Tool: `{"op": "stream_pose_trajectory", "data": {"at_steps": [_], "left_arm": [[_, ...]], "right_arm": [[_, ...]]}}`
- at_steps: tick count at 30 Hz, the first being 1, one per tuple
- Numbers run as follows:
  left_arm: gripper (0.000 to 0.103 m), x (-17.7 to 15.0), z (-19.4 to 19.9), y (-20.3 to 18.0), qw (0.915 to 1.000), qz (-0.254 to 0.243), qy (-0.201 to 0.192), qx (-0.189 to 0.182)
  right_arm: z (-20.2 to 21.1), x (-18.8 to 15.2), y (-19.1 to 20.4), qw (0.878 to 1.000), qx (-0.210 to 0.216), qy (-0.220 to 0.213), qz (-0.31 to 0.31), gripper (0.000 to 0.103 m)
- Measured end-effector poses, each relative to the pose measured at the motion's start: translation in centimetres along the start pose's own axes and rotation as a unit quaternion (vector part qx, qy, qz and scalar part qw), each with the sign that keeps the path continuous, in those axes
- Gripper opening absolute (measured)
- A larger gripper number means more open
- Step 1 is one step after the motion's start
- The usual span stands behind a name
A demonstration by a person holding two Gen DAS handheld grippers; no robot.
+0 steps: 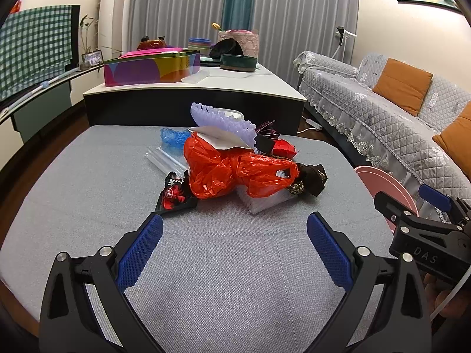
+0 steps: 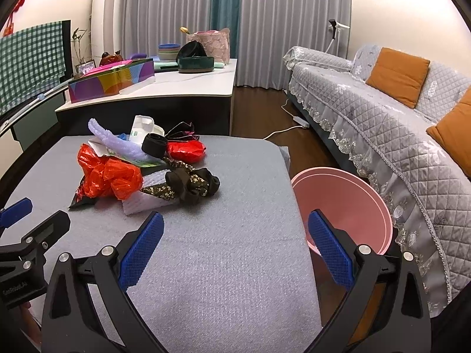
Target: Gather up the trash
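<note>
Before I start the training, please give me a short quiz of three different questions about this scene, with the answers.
1. True or false: the left hand-held gripper is open and holds nothing.
2. Multiple choice: the pink bin stands (A) on the grey mat, (B) beside the mat's right edge, toward the sofa, (C) on the white-topped table.
3. Fill in: the crumpled plastic bag in the middle of the trash pile is ______ in colour.

Key
1. True. The right hand-held gripper is open too.
2. B. It stands off the grey mat.
3. Orange-red.
</note>
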State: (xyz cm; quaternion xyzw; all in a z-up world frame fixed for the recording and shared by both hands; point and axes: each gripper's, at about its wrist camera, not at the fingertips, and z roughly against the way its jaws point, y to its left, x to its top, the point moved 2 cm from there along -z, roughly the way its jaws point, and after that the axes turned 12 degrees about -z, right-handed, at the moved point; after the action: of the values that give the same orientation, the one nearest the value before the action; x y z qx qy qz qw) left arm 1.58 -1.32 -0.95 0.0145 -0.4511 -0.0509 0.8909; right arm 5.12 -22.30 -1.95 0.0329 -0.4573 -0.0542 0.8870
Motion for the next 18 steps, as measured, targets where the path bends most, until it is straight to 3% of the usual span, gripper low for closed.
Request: {"op": "stream_pose_trajectory", "data": {"at_steps": [13,18], "left_arm": [[0.095,0.06,0.17,0.25,0.9999,0.007,-0.007,-0.003],[0.095,0.28,0.26,0.70,0.9997,0.021,-0.011,-0.005]], "right_arm": [[0.11,0.06,-0.06,1.000,0.010,0.004,-0.006,0.096],[-0.21,0.36,0.11,0.999,0.031,0.011,-0.011,0.087]]}}
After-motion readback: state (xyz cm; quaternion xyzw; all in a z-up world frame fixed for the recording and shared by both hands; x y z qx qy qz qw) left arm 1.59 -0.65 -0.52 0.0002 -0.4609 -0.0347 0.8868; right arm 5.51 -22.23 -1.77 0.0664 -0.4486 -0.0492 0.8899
